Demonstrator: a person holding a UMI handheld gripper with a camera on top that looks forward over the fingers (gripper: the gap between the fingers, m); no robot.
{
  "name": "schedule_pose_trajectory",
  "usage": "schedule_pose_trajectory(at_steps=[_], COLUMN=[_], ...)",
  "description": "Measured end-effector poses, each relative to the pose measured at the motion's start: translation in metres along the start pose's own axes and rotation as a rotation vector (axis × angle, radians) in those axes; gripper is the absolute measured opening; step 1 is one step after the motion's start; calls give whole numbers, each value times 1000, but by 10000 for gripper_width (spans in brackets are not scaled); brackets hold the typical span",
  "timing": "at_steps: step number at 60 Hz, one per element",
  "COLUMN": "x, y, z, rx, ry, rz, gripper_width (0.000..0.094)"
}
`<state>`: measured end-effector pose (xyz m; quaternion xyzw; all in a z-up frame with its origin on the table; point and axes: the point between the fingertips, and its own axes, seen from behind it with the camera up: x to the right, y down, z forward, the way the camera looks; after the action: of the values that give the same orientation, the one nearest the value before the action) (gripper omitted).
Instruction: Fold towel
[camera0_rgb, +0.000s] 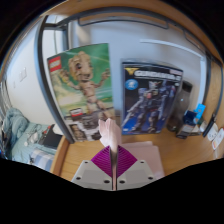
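Note:
A pale pinkish-white fold of the towel (108, 131) stands up between my fingers and rises just ahead of them. My gripper (111, 156) is shut on it, and both purple pads (123, 158) press against the cloth from either side. The rest of the towel hangs below and is hidden from view. The gripper is held up, above the wooden surface (182, 150).
Beyond the fingers, two large boxes lean against the wall: one with a tree-like figure (84, 85) and one with a blue-and-white robot (150, 95). A bluish-grey cloth heap (14, 131) lies at the left. Small blue items (198, 113) sit at the right.

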<state>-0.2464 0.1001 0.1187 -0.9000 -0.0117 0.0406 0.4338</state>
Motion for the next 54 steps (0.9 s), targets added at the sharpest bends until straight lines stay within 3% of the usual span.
schedule_pose_trajectory(at_steps=[6, 11, 12, 15, 17, 24, 32, 43, 54], x=[64, 110, 118, 141, 153, 169, 172, 175, 182], y=[10, 35, 40, 50, 57, 61, 28, -8, 13], z=[4, 18, 20, 27, 29, 17, -38, -149, -250], rx=[-19, -70, -76, -85, -93, -85, 4, 113, 182], ry=[86, 152, 166, 207, 227, 228, 195, 150, 116], rz=[5, 18, 18, 2, -5, 27, 72, 94, 74], gripper_width=[35, 186, 276, 378, 502, 586, 720, 776, 779])
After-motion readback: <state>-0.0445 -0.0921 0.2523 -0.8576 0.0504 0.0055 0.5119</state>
